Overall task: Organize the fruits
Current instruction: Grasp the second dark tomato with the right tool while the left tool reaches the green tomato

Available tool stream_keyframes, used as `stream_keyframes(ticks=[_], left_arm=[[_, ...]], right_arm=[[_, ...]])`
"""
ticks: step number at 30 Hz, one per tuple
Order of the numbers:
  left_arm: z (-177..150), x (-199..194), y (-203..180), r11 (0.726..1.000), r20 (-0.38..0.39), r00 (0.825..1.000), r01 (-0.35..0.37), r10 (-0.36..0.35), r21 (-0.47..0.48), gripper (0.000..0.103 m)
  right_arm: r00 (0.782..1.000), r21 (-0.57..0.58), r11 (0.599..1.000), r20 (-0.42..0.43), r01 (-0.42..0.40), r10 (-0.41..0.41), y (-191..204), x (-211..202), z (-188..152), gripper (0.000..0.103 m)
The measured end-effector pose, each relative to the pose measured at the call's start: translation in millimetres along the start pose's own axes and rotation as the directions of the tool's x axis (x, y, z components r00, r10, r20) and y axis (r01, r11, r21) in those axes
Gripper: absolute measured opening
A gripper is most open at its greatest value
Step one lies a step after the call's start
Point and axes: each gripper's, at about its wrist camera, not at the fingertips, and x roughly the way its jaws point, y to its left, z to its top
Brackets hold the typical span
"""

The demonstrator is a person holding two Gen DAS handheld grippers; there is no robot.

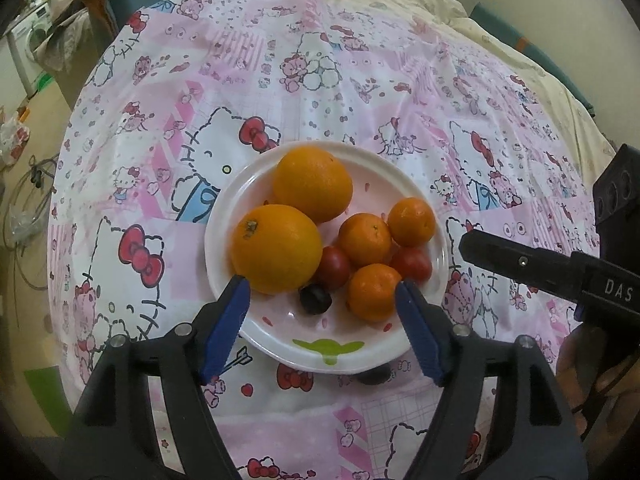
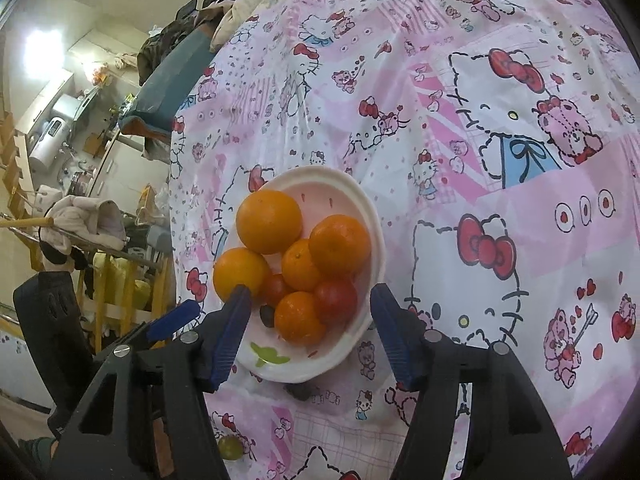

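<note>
Centrally, a white plate [image 1: 424, 184] is seen lying on a pink cartoon-cat cloth [image 1: 360, 80] that covers a bed. Two large oranges are held in it, one [image 1: 276, 249] at the near left and one [image 1: 313, 182] behind it, touching. Three small mandarins are gathered to the right: one [image 1: 365, 239] in the middle, one [image 1: 411, 221] toward the far rim, one [image 1: 372, 292] nearest the camera. Two red tomatoes [image 1: 333, 266] [image 1: 412, 264] are wedged among them. A dark grape [image 1: 316, 298] is noted on the plate floor, just in front of the left tomato. A green leaf mark [image 1: 328, 349] is printed on the near inner rim.

A second dark grape [image 1: 374, 376] is seen on the cloth, just outside the near rim. A greenish grape [image 2: 230, 447] is noted lower on the cloth in the right wrist view, partly hidden.

The left tool [image 1: 323, 298] is hung over the near part of the plate, jaws spread, nothing pressed between the blue pads [image 1: 224, 328]. The right tool [image 2: 308, 302] is likewise parted and empty over the plate's near edge.

A cream quilt [image 1: 460, 4] is bunched beyond the cloth.
</note>
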Motion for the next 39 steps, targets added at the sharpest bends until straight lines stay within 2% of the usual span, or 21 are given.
stream_keyframes(ticks=[8,11,18,24,32,36,39], left_arm=[[-1,-17,4,1.000,0.052,0.999,-0.012,0.011,0.009,0.072],[-2,-28,7,0.998,0.080,0.995,-0.053,0.052,0.015,0.072],[-8,-53,20,0.998,0.128,0.990,-0.061,0.062,-0.017,0.072],[-19,-73,20,0.989,0.158,0.976,-0.151,0.148,0.008,0.072],[-40,-87,39,0.987,0.117,0.980,-0.159,0.162,-0.033,0.072],[-49,-88,48,0.988,0.082,0.986,-0.138,0.144,-0.066,0.072],[-52,-88,53,0.986,0.077,0.985,-0.152,0.157,-0.068,0.072]], right_arm=[[1.000,-0.029,1.000,0.029,0.008,-0.007,10,-15,-5,0.066],[0.999,-0.025,0.999,0.036,0.022,-0.021,9,-20,-10,0.066],[0.998,-0.015,1.000,0.055,0.026,-0.025,10,-36,-21,0.066],[0.998,-0.024,0.999,0.055,0.036,-0.035,16,-45,-35,0.066],[0.999,-0.013,0.999,0.028,0.044,-0.043,15,-40,-54,0.066],[0.998,-0.041,0.998,-0.021,0.056,-0.056,21,-25,-63,0.066],[0.996,-0.069,0.996,-0.065,0.056,-0.060,23,-12,-67,0.066]])
